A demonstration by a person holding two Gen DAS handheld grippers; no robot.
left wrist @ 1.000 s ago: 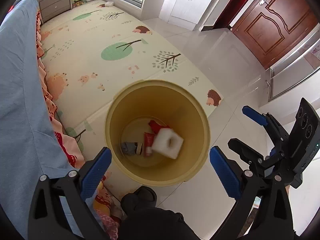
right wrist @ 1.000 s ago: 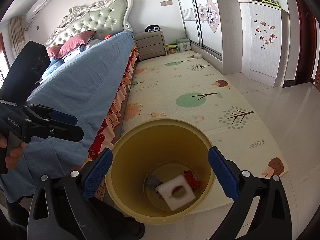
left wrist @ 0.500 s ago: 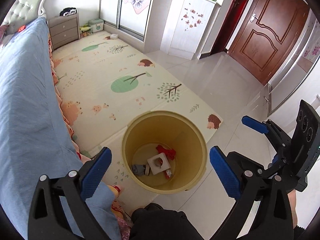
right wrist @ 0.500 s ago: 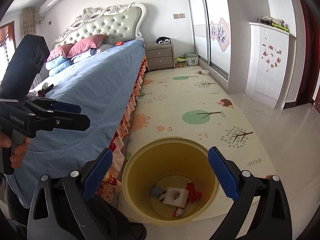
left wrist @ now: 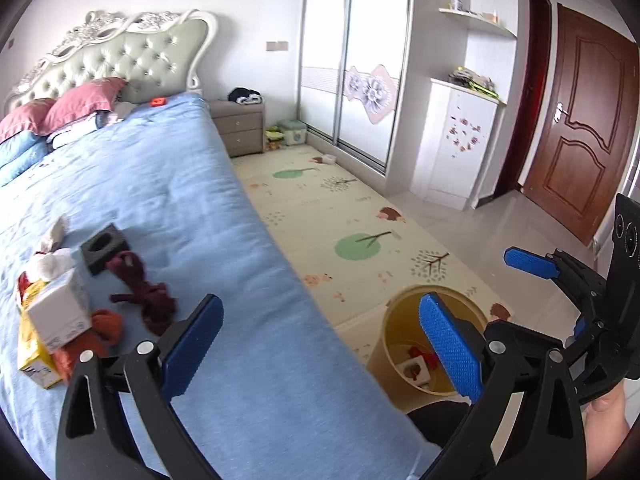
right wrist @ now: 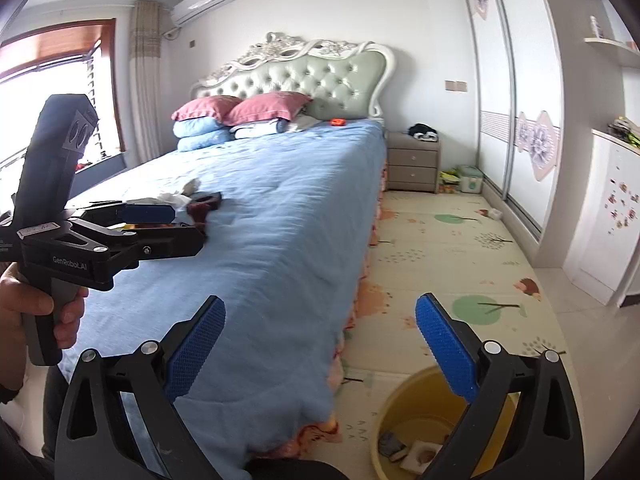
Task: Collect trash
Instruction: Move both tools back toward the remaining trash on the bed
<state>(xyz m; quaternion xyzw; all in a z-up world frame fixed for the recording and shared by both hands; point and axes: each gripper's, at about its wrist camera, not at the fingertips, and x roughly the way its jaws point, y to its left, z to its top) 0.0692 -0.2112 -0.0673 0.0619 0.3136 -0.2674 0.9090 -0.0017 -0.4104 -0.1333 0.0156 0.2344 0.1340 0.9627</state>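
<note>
Nearest the left wrist camera, the left gripper point(left wrist: 320, 344) has its blue-padded fingers spread wide with nothing between them, poised over the edge of the blue bedspread point(left wrist: 192, 208). The right gripper point(right wrist: 320, 344) is likewise released and empty, its fingers framing the bed's side and the floor. Low beside the bed stands the yellow bin point(left wrist: 400, 332) on the patterned play mat point(left wrist: 344, 216); inside it lie a white foam block point(left wrist: 416, 372), a red scrap and a grey piece point(right wrist: 390, 442). On the bedspread, left of the left gripper, trash lies in a cluster: a white carton point(left wrist: 58, 314) resting on a yellow packet point(left wrist: 32, 356), an orange cloth point(left wrist: 102, 330) touching them, a dark red cloth point(left wrist: 150, 296) just beside, a black foam block point(left wrist: 105, 242) behind it, and crumpled white tissue point(left wrist: 52, 262) near the carton. Farther off, pink pillows point(left wrist: 80, 104) sit against the tufted headboard point(left wrist: 136, 56), a grey nightstand point(left wrist: 240, 126) stands beside the bed, and a brown door point(left wrist: 580, 128) lies well apart at the right.
</note>
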